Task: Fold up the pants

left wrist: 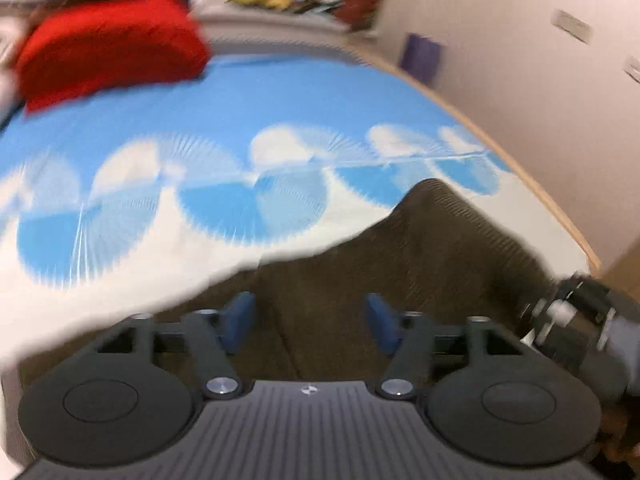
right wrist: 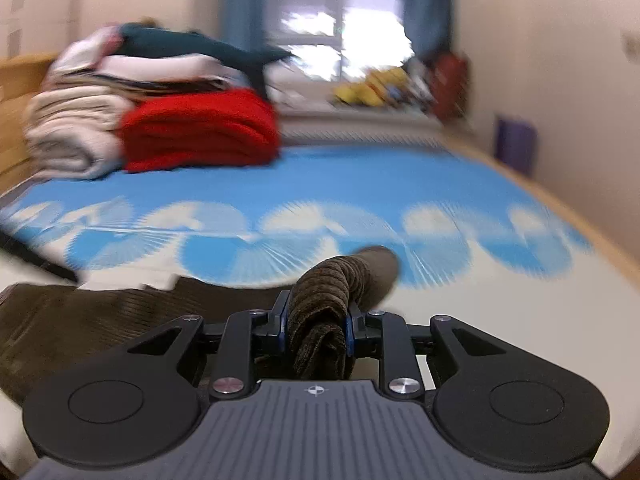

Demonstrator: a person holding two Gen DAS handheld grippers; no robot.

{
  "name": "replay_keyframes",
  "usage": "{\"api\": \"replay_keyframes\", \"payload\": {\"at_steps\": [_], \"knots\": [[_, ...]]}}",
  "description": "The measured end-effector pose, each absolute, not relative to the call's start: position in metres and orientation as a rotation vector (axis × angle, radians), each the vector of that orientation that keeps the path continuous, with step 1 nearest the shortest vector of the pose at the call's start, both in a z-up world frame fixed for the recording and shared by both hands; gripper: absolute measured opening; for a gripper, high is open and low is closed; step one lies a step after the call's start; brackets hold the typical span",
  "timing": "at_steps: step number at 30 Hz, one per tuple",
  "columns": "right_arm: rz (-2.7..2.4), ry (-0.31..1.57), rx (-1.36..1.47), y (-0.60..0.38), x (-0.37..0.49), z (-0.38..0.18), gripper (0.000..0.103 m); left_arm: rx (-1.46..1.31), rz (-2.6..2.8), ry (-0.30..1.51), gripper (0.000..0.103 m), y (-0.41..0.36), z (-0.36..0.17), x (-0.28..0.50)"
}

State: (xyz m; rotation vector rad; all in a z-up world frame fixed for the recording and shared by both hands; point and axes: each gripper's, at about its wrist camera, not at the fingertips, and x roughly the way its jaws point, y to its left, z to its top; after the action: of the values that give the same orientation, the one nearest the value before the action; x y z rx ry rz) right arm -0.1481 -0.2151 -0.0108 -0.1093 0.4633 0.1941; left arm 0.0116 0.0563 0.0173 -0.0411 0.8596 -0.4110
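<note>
One pair of pants, brown corduroy, lies on the near part of the bed, one bunched fold of it raised. Two grippers are present. The left gripper stands above the cloth with its jaws wide apart and nothing pressed between them. The right gripper has its jaws narrow, clamped on the bunched fold, which rises between the pads. One red blanket, folded, sits at the far end of the bed beside one stack of pale bedding. The bed sheet is blue with white fan shapes. The bed has a wooden frame. One window with blue curtains stands behind; walls are plain. Both views are blurred.
</note>
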Motion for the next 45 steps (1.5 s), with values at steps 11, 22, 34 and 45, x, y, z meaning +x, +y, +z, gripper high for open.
{"api": "replay_keyframes", "payload": {"at_steps": [11,22,34,45], "knots": [[0.44,0.345,-0.491,-0.102,-0.192,-0.005,0.026,-0.366,-0.547,1.05,0.091,0.065,-0.012,0.076],[0.562,0.447,-0.545,-0.075,-0.198,-0.014,0.029,-0.203,-0.393,1.11,0.021,0.069,-0.036,0.085],[0.938,0.631,0.189,-0.121,-0.162,0.038,0.045,-0.281,-0.101,1.034,0.019,0.265,-0.01,0.026],[0.485,0.944,0.22,-0.079,-0.091,-0.049,0.075,-0.557,0.114,1.089,0.084,0.391,-0.087,0.013]]}}
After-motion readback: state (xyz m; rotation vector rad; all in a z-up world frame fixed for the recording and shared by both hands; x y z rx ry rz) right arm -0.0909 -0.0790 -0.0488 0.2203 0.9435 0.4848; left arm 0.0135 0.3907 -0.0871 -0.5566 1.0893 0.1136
